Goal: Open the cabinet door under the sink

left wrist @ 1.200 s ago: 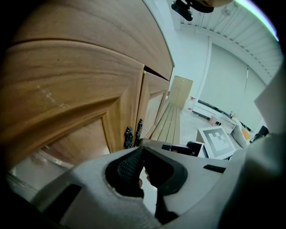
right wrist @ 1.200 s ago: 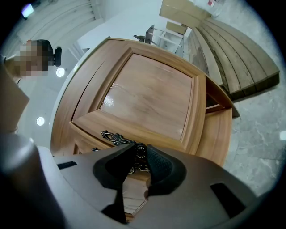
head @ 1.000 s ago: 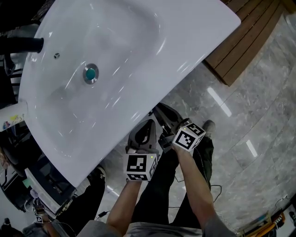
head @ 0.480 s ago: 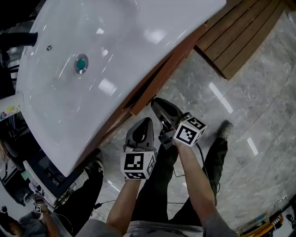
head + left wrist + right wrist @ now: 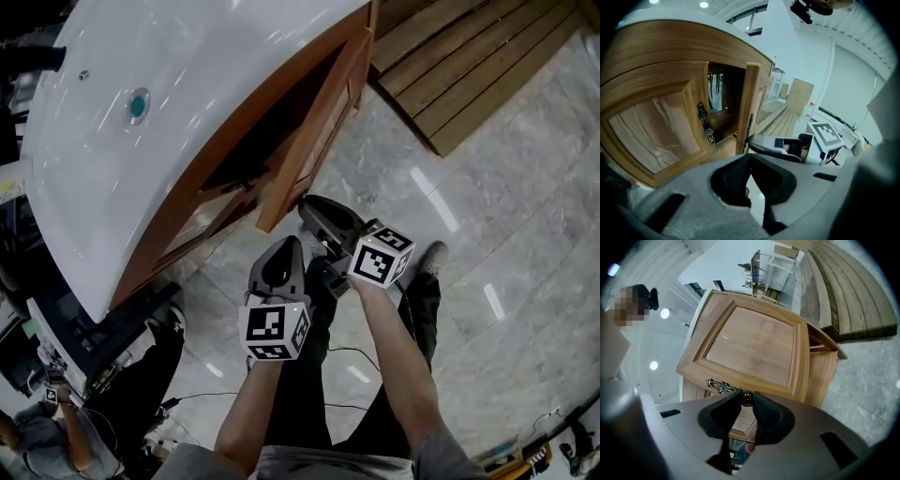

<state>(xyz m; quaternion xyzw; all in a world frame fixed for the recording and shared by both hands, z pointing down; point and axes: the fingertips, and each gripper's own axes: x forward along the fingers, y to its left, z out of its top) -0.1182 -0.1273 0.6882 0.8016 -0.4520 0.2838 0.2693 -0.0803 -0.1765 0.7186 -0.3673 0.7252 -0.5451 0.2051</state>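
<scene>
Cabinet door [image 5: 314, 141] swung from barely cracked to well ajar, its ornate handle [image 5: 719, 385] clamped between the right gripper [image 5: 746, 399] fingers, left gripper [image 5: 750, 157] closed empty alongside; opening looked nearly done.

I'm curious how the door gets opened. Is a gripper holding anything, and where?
The right gripper holds the cabinet door by the round end of its dark ornate handle. The left gripper holds nothing.
</scene>
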